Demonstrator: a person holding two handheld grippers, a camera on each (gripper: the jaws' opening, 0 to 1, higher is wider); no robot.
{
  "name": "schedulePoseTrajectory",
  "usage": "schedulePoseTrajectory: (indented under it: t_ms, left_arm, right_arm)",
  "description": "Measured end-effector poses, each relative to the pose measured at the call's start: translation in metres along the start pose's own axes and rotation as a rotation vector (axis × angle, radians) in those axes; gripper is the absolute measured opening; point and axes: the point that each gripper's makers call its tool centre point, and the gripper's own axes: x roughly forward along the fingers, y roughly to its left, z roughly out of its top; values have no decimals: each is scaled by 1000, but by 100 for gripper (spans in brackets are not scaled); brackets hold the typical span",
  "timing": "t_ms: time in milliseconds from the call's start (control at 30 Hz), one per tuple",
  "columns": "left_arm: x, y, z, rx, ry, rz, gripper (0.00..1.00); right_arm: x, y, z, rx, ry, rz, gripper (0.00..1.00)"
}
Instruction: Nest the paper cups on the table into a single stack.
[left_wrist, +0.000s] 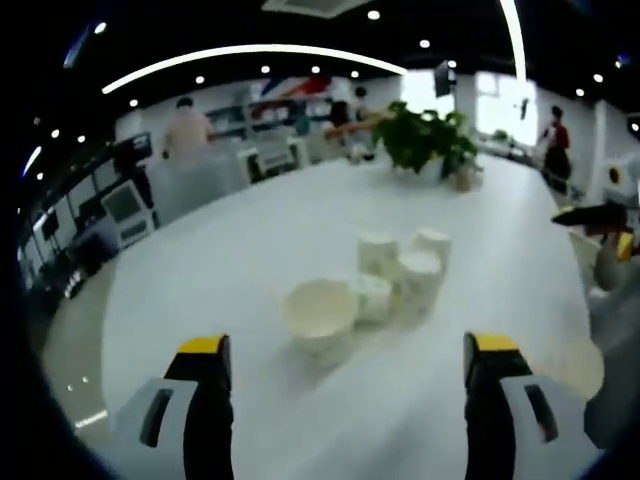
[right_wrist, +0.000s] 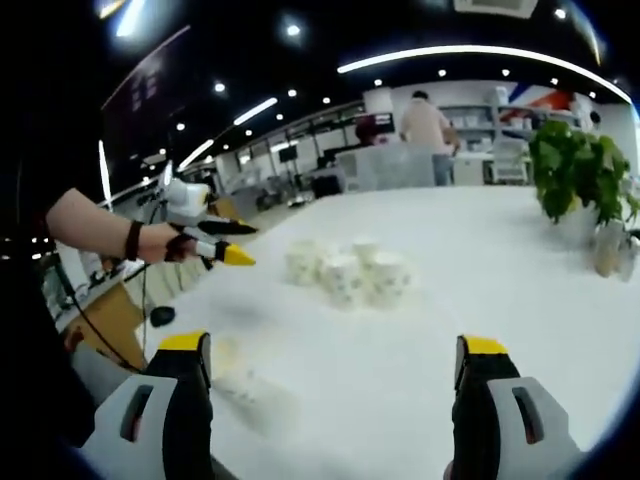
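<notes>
Both grippers are hanging short of the cups (left_wrist: 390, 275), so this looks like the approach, with no cup picked yet. The left gripper (left_wrist: 345, 385) is holding its jaws spread wide with nothing between them, pointing at the cluster; the right gripper (right_wrist: 330, 385) is likewise standing wide and empty. The cups are sitting grouped together near the middle of the white table (left_wrist: 250, 230), some touching, one lying on its side (left_wrist: 320, 312) with its mouth toward the left camera (the rest are looking upright, though blur is hiding the detail). In the right gripper view the left gripper is coming in from the left, held in a hand (right_wrist: 160, 240) near the table's edge. The next move is probably calling for one jaw pair to close round a single cup's wall without knocking its neighbours. Bare tabletop is lying all round the cluster, and a plant (left_wrist: 430, 140) is standing well apart at the far side
</notes>
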Motion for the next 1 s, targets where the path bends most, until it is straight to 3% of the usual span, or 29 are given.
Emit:
schedulePoseTrajectory:
  t_ms: [233,433,667,1000]
  left_arm:
    - [26,7,-1,10,-26,35,91]
    - [41,19,1,3,-59,105,83]
    - [56,23,-9,-36,-43,118,81]
    - [69,35,-10,-70,-59,140,73]
  right_arm:
    - [3,-6,-6,25,16,2,100]
    - [2,-7,-12,47,29,4,100]
    - [4,-7,-15,68,36,9,100]
    - [11,-10,-12,82,38,8,100]
